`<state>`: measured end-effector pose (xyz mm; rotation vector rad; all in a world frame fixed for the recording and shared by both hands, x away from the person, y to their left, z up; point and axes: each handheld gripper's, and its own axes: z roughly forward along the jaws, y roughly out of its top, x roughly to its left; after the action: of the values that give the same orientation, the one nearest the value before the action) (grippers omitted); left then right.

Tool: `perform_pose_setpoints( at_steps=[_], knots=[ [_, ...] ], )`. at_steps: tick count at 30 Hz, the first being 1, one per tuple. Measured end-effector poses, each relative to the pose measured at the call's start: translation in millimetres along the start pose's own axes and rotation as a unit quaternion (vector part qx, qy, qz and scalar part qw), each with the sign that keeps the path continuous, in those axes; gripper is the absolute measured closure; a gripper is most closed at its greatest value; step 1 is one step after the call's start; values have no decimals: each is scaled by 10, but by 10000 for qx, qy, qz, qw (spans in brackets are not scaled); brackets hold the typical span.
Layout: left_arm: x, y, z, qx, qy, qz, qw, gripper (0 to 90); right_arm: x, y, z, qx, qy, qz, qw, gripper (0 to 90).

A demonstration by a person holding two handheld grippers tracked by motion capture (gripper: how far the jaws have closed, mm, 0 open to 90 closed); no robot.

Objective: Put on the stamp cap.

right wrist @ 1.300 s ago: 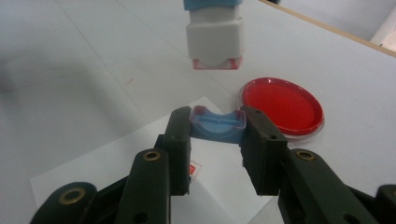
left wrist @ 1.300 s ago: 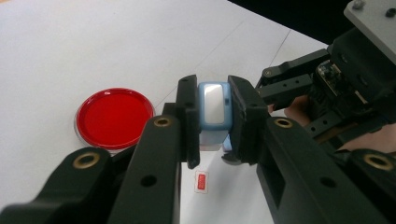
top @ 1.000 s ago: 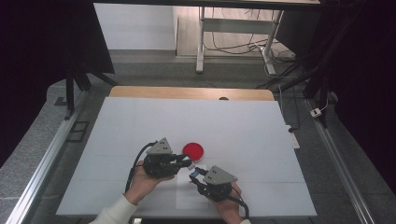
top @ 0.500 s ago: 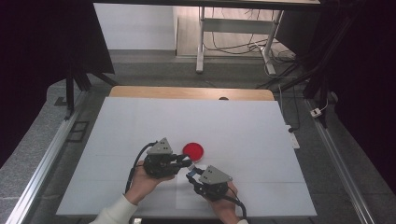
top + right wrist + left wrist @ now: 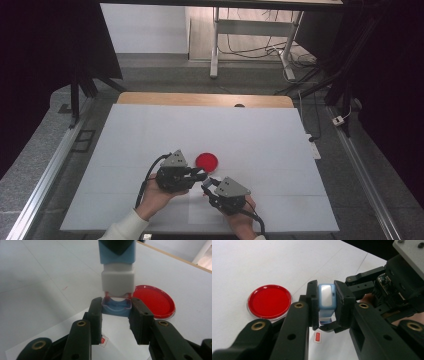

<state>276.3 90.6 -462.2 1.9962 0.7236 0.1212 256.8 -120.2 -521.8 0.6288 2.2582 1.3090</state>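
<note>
A small stamp with a light-blue body [image 5: 326, 293] hangs a little above the table between both grippers. My left gripper [image 5: 326, 305] is shut on the blue upper body. In the right gripper view the stamp's white middle section [image 5: 117, 281] stands upright above its blue base cap [image 5: 116, 310], and my right gripper [image 5: 116, 315] is shut on that cap. In the high view the left gripper [image 5: 202, 176] and the right gripper [image 5: 208, 186] meet tip to tip near the table's front, just below a red round disc [image 5: 207, 160].
The red disc [image 5: 269, 301] lies flat on the white table [image 5: 260, 135], close beside the grippers. Under the stamp lies a white sheet with a small red stamped mark [image 5: 103, 341]. A wooden strip [image 5: 200, 99] borders the table's far edge.
</note>
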Motion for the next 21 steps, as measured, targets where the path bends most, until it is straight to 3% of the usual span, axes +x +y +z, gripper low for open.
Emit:
perform_pose_setpoints(
  at_steps=[21],
  knots=[
    [-15, -9, 46, 25, 14, -5, 10000, 754, 1, -14, -8, -52, -84, -15, 9999, 638]
  ],
)
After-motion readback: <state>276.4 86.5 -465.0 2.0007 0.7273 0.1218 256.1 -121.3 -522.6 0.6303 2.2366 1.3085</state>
